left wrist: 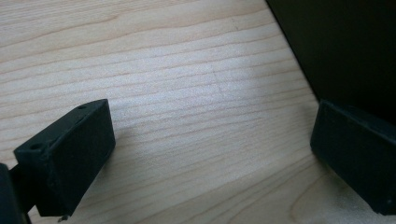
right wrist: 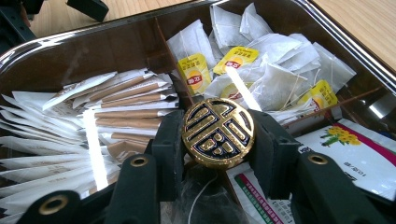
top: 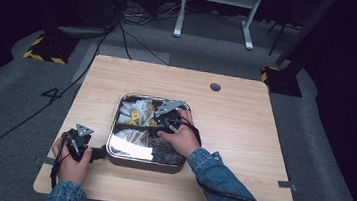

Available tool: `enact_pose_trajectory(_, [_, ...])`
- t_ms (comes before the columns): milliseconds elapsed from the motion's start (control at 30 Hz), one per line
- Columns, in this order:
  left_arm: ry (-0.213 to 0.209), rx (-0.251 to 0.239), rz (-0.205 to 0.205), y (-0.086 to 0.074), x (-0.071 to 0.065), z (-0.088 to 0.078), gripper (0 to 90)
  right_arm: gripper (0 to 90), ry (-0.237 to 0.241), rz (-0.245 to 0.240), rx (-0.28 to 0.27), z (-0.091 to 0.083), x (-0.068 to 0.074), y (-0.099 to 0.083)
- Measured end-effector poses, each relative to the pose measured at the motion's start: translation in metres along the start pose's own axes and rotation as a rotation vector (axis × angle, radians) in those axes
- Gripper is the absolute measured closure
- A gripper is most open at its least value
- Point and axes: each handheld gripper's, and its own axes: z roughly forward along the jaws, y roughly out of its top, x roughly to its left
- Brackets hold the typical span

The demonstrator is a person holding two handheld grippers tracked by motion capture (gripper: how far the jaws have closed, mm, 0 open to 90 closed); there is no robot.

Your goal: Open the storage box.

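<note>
Over tray [right wrist: 93, 35]: right gripper [right wrist: 218, 135] clamps round gold-and-black ornamental knob [right wrist: 218, 132].

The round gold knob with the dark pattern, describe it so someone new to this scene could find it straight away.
On the light wooden table sits a shiny square metal tray split into compartments. At its centre, where the dividers meet, the right gripper is shut on the round gold knob. Unlike the white tea bags with yellow tags and the paper sachets around it, it is a hard metal disc with a dark blue inlaid pattern.
</note>
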Motion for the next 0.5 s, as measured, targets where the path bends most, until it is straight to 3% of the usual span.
enact_pose_trajectory(500, [0.000,0.000,-0.001,0.0000,0.0000,0.0000,0.1,58.4,-0.012,0.015,-0.006,-0.0001,0.0014,0.0002])
